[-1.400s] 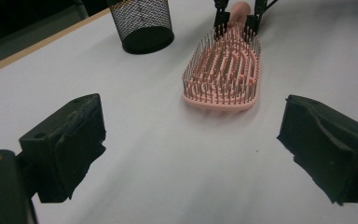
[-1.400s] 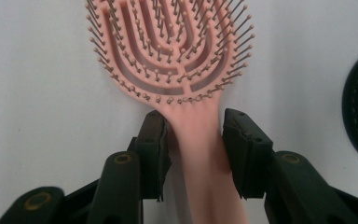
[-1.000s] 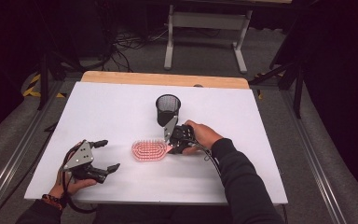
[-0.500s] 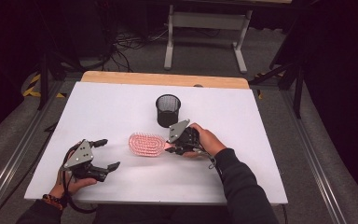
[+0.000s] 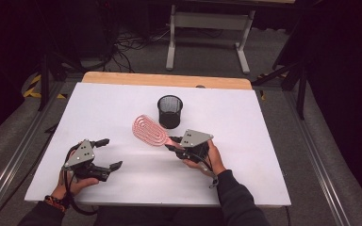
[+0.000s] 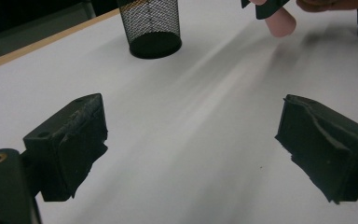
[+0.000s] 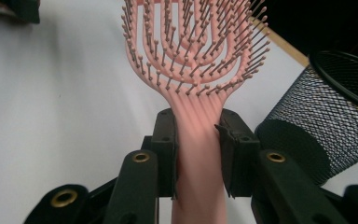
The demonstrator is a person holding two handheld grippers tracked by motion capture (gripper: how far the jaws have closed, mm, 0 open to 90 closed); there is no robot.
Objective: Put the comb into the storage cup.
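**Pink brush clamped beside the mesh cup**

The white table (image 5: 264, 141) spreads under both tools. The black mesh cup (image 5: 170, 111) stands just beyond the right gripper (image 5: 173, 145), whose jaws pinch the pink hairbrush (image 5: 149, 130) by its handle, head raised. The left gripper (image 5: 109, 153) gapes wide, holding nothing.

A white tabletop (image 5: 245, 117) with a pale wooden strip (image 5: 122, 78) along its far edge stands on grey carpet (image 5: 207, 56). Beyond it are the white legs of a metal stand (image 5: 172, 44), tangled black cables (image 5: 127, 42), and dark, unlit surroundings.
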